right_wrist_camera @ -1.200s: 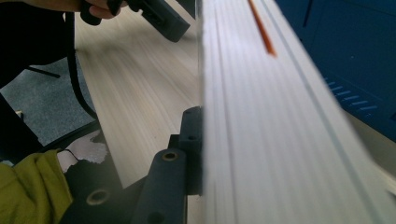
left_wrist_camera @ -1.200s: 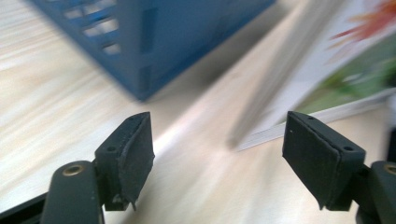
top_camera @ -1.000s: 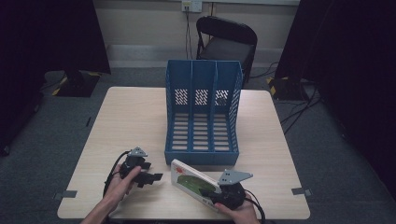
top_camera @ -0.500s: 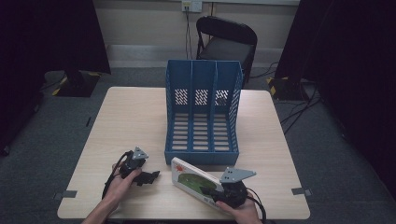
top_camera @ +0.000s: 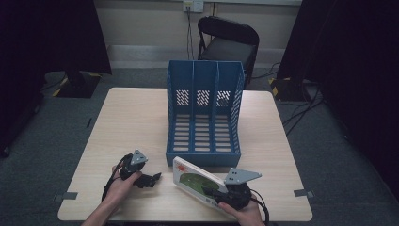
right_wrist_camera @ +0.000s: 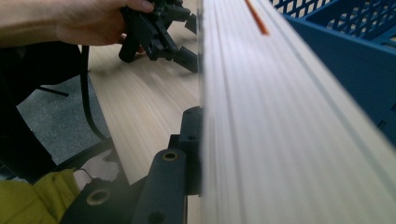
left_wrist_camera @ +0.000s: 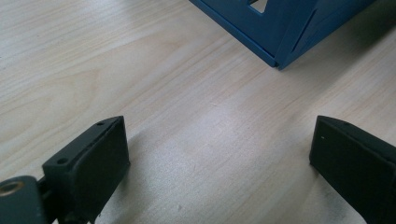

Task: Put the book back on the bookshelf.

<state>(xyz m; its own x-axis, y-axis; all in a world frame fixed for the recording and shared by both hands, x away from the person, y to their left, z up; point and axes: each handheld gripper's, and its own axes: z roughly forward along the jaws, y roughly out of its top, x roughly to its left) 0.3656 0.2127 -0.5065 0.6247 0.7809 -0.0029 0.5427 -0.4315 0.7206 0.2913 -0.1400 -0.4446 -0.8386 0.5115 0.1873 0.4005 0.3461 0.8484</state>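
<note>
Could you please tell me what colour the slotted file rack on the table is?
The file rack is blue; the high view shows it best.

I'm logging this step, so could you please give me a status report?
Left gripper open, jaws just widened, empty. Right gripper clamps book. File rack close ahead.

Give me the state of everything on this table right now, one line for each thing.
Book: tilted up, gripped at its near end.
Right gripper: shut on the book.
Left gripper: open, nothing between its jaws, which have just been opening.
File rack: upright, all three compartments empty.
</note>
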